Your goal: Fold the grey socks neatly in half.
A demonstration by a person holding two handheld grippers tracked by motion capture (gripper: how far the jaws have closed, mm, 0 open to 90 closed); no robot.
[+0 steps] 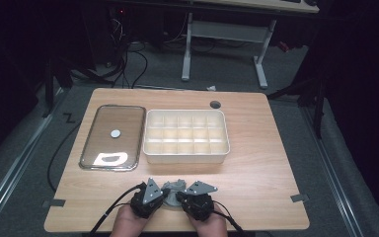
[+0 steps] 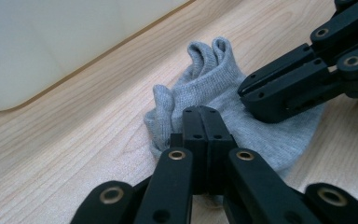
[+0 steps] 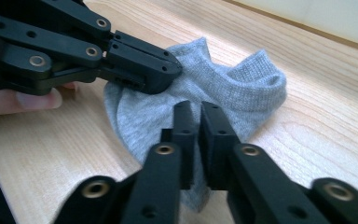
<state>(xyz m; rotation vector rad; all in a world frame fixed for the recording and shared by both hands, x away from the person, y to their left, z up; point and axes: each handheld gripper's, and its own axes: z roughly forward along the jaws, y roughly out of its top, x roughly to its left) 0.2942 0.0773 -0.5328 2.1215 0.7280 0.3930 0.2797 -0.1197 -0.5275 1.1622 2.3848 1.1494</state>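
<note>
Folding step: left tool (image 2: 204, 116) clamped shut on small grey knit sock (image 2: 223, 93) on wooden desk (image 1: 256, 168); right tool (image 3: 196, 114) slightly parted over sock, not pinching. Next: regrip with right, then fold.

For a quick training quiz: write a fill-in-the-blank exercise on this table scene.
1. Both grippers, left gripper and right gripper, work on a grey ____.
2. The white divided tray stands to the ____ of the clear lid.
3. The sock lies on a ____ table.

Missing words: sock; right; wooden
</note>
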